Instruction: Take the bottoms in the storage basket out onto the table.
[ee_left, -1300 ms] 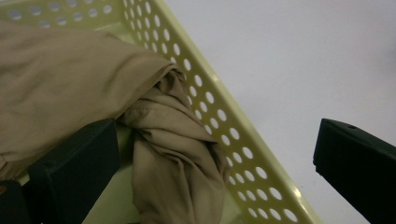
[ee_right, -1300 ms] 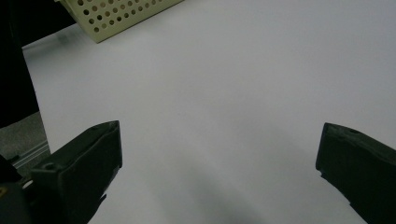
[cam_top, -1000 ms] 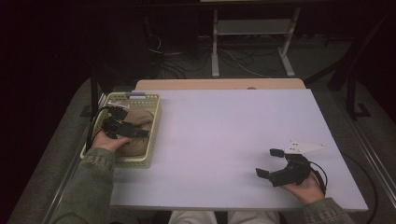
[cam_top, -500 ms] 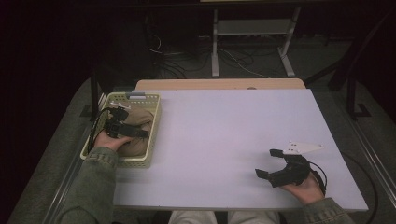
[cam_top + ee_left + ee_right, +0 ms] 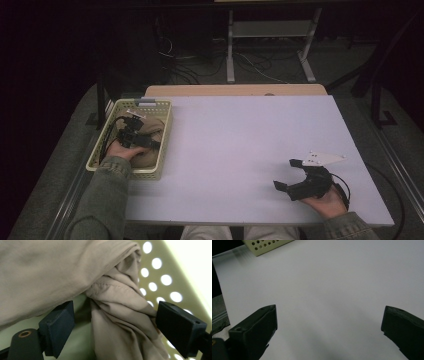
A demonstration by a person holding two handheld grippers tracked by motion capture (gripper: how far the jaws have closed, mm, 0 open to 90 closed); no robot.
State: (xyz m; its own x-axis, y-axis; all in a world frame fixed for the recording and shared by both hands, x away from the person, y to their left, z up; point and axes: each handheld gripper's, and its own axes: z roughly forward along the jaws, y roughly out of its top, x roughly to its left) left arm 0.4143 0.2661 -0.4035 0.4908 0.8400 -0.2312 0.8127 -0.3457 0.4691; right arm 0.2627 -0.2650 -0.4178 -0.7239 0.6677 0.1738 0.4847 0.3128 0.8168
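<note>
Since the left gripper [image 5: 112,322] sits spread around only a twisted fold of the beige cloth [image 5: 120,315] inside the perforated basket [image 5: 162,125], a pinch may slip — or perhaps drag the basket; the right gripper [image 5: 290,175] rests agape, empty, on the table [image 5: 240,145].

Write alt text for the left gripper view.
Open black tongs straddle a bunched fold of tan cloth inside a pale yellow basket with round holes in its wall. More of the cloth drapes across the upper left.
</note>
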